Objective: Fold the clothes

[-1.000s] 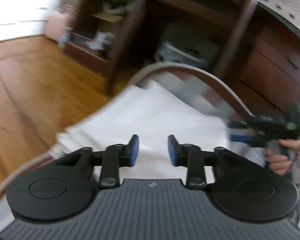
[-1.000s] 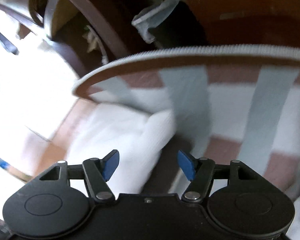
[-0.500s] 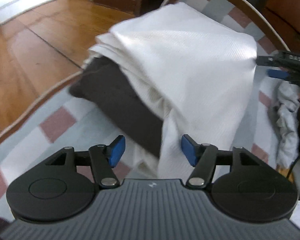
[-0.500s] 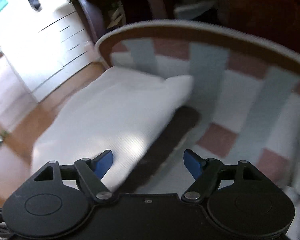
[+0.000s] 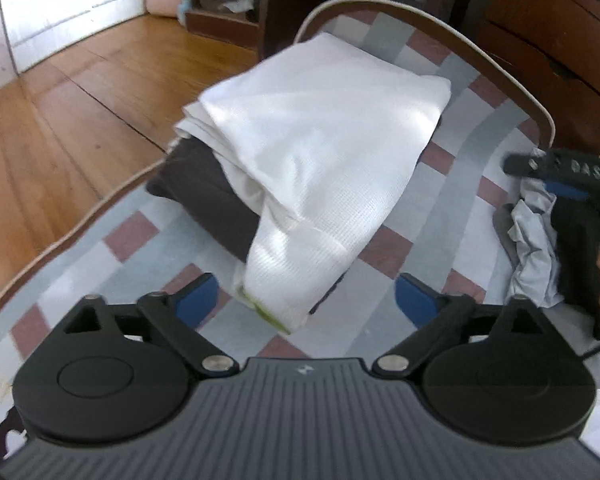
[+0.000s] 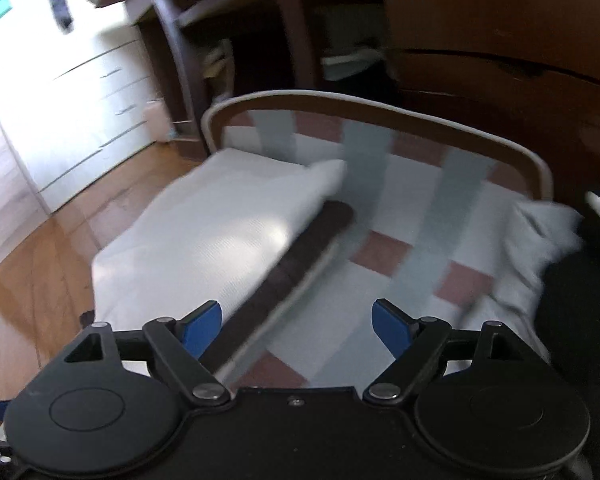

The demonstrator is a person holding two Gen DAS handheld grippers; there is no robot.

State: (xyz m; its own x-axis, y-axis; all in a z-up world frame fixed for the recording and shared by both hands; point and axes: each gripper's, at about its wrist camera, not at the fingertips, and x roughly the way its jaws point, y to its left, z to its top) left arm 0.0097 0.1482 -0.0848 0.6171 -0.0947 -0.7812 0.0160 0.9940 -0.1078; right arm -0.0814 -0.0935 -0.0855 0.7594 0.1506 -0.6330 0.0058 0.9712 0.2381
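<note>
A folded white garment (image 5: 316, 148) lies on top of a dark folded garment (image 5: 208, 196) on a checked cloth (image 5: 440, 240) at the far left of the surface. It also shows in the right wrist view (image 6: 220, 236), with the dark garment (image 6: 300, 256) under its right edge. My left gripper (image 5: 306, 304) is open and empty, just in front of the white garment's near corner. My right gripper (image 6: 296, 326) is open and empty, drawn back above the cloth (image 6: 380, 320). The right gripper also shows at the right edge of the left wrist view (image 5: 564, 176).
A crumpled pale garment (image 5: 536, 240) lies at the right, also in the right wrist view (image 6: 540, 240). The surface has a raised brown rim (image 6: 380, 108). Wooden floor (image 5: 60, 112) lies to the left. Dark wooden drawers (image 5: 552, 40) and shelves stand behind.
Both grippers have pulled back from the white garment and opened wider. The garment now rests folded on the dark one.
</note>
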